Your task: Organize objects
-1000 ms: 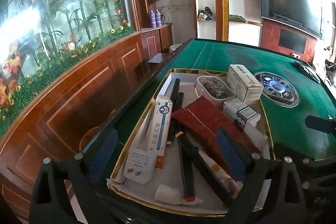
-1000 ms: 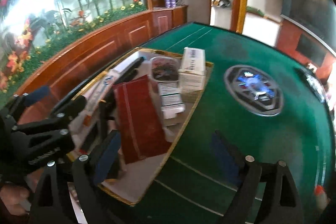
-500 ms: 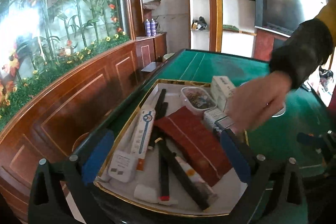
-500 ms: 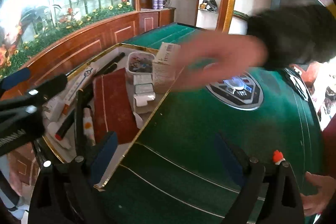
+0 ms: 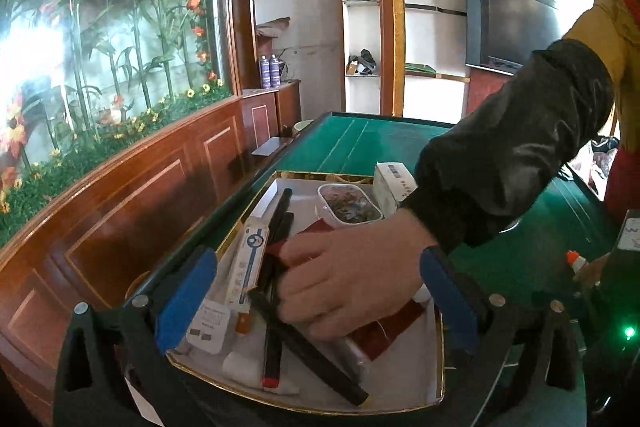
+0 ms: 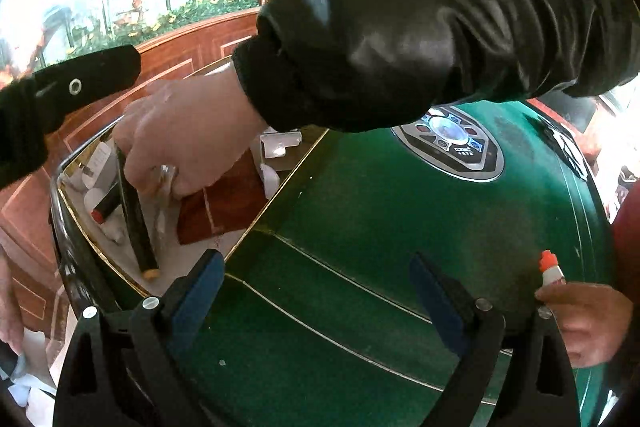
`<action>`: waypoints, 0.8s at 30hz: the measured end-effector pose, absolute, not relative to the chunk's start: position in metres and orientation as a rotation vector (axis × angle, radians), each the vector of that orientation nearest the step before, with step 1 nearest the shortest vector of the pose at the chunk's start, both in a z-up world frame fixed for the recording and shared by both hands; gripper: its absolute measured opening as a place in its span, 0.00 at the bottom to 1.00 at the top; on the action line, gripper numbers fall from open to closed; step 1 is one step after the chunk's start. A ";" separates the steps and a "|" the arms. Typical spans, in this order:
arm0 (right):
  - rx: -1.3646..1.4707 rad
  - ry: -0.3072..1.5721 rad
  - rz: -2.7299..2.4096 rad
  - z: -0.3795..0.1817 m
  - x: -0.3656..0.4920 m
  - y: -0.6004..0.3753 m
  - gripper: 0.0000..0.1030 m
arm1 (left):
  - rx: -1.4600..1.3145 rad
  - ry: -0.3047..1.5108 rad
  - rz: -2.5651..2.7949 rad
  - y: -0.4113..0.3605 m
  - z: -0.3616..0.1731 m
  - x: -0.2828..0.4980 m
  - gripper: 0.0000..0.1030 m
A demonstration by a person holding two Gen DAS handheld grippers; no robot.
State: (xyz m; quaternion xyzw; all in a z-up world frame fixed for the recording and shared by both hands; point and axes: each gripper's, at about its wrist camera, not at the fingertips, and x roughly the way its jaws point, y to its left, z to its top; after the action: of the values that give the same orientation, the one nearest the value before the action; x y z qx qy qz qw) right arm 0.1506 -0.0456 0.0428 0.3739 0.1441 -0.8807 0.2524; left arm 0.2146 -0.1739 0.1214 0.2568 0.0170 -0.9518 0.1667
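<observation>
A gold-rimmed white tray [image 5: 304, 409] on the green table holds black sticks [image 5: 312, 355], a long white tube box [image 5: 248, 263], a red booklet [image 5: 384, 331], a clear tub [image 5: 348, 207] and a white carton [image 5: 394, 183]. A person's bare hand [image 5: 352, 279] in a dark sleeve [image 5: 512, 155] reaches into the tray and grips a black stick [image 6: 134, 219]. My left gripper [image 5: 316, 303] is open above the tray's near end, holding nothing. My right gripper [image 6: 318, 291] is open over the green felt [image 6: 360, 227], right of the tray rim [image 6: 272, 203], also holding nothing.
A second hand [image 6: 580, 319] at the right holds a small white bottle with an orange cap [image 6: 552, 269]. The table's round control panel [image 6: 448, 143] lies beyond. A wood-panelled wall [image 5: 120, 195] runs along the left of the table.
A person's hand came in from the right and reached down into the tray, closing on a black stick. Both grippers stayed open; the right one drew back over the felt.
</observation>
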 end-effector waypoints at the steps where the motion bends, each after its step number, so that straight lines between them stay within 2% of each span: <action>1: 1.018 0.387 -2.398 0.043 0.150 -0.044 0.94 | 0.730 0.044 -2.710 -0.173 0.121 0.213 0.99; 24: 1.000 0.357 -2.438 0.054 0.133 -0.035 0.95 | 0.739 -0.042 -2.665 -0.157 0.119 0.199 1.00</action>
State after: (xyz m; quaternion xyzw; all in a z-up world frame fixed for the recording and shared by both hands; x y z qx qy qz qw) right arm 0.1334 -0.0348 0.0536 0.3650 0.1303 -0.8904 0.2389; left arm 0.1986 -0.1566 0.1186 0.2625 -0.0148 -0.9465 0.1868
